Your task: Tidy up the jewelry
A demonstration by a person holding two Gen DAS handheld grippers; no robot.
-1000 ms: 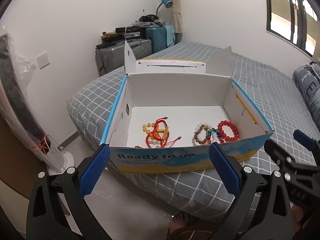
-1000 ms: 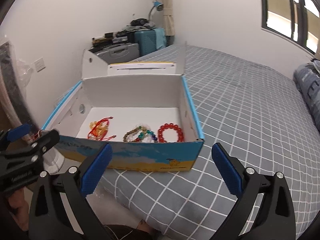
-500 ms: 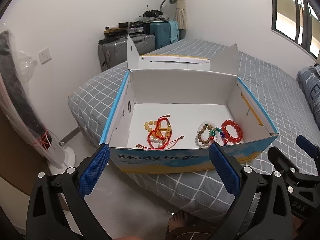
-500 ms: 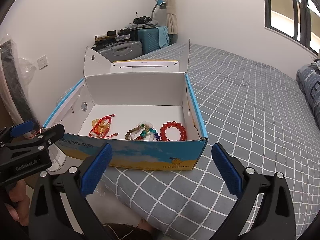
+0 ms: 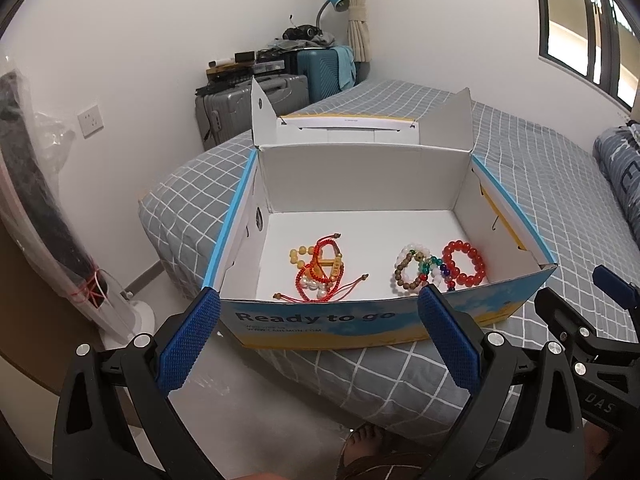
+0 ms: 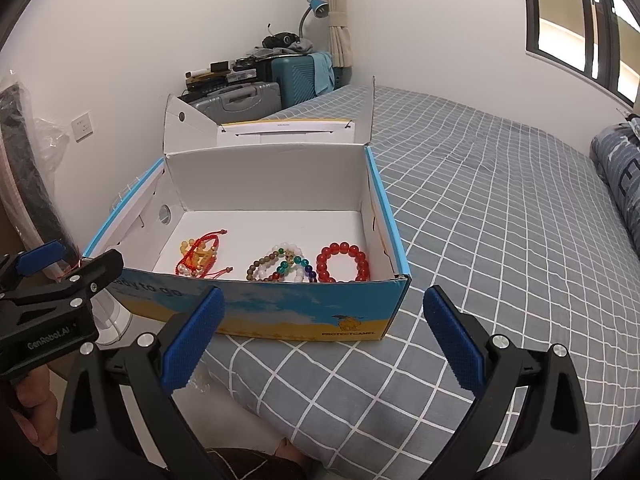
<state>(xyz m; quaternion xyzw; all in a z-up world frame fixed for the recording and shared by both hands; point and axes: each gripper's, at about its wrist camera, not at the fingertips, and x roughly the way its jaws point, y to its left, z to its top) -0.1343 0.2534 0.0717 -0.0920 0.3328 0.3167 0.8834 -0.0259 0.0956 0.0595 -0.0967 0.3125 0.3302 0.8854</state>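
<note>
An open cardboard box [image 5: 320,324] [image 6: 280,312] with blue edges stands on the corner of a grey checked bed. Inside lie a red bead bracelet [image 5: 464,263] [image 6: 343,262], a tangle of white, brown and coloured bead bracelets [image 5: 416,268] [image 6: 280,266], and a red-cord bundle with yellow beads and pearls [image 5: 318,268] [image 6: 199,256]. My left gripper [image 5: 318,344] hangs open just before the box's front wall. To its right my right gripper [image 6: 320,338] is also open, empty, in front of the box's right front corner.
The bed [image 6: 500,220] stretches away to the right, with a blue patterned pillow [image 6: 620,184] at its far right. Suitcases [image 5: 248,104] piled with clutter stand against the back wall. A wrapped standing fan [image 5: 60,240] is at the left. A bare foot [image 5: 368,444] shows on the floor below.
Both grippers have risen and tilted down a little, so more of the box floor and the jewelry shows. Nothing was picked up.
</note>
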